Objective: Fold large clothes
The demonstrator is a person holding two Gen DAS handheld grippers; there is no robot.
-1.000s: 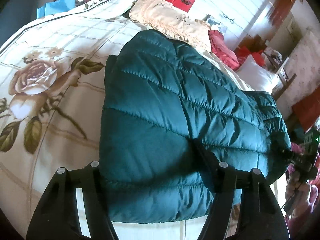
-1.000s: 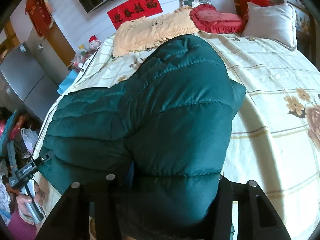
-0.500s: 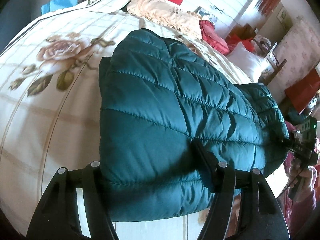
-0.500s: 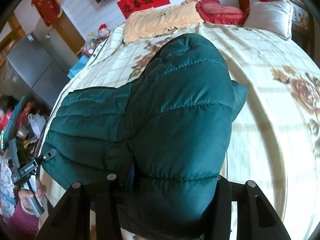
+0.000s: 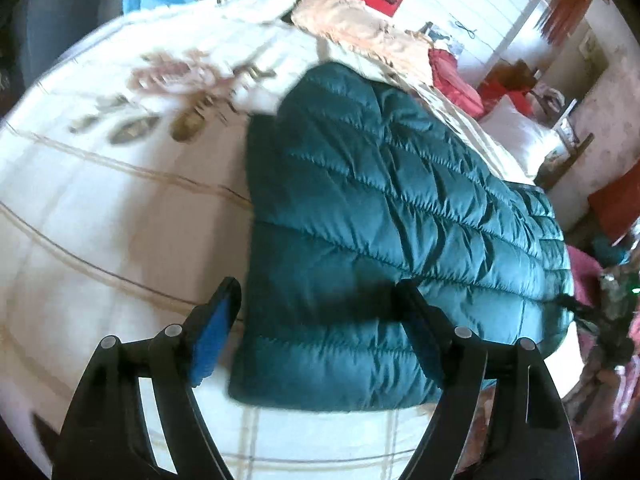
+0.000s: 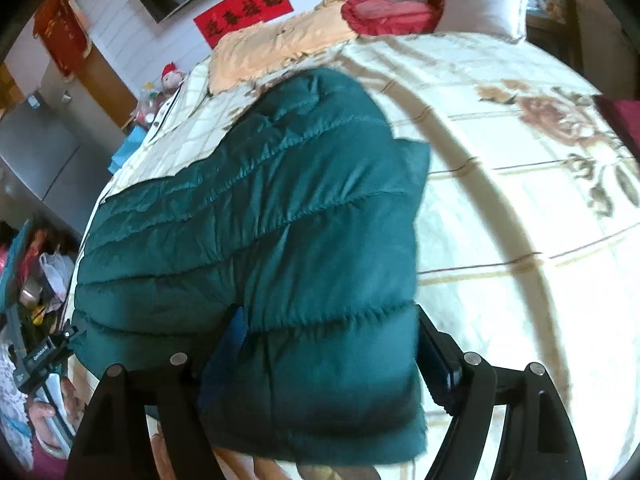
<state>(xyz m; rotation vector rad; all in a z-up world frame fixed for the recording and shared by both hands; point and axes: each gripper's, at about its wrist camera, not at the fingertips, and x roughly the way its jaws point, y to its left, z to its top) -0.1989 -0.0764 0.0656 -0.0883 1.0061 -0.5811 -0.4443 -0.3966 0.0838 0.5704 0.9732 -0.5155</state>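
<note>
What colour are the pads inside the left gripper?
Blue. One pad shows clearly in the left wrist view, on the finger beside the jacket.

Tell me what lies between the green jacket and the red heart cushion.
In the right wrist view, only bedspread separates jacket from cushion.

Jacket (image 5: 380,208) was quilted cloth w/ slight sheen; bedsheet (image 5: 100,216) matt printed cloth; gripper fingers (image 5: 424,332) matt black plastic.

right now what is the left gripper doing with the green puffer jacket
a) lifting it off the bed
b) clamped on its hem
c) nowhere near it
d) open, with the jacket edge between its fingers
d: the left gripper is open, its fingers spread either side of the jacket edge, which lies on the bed.
</note>
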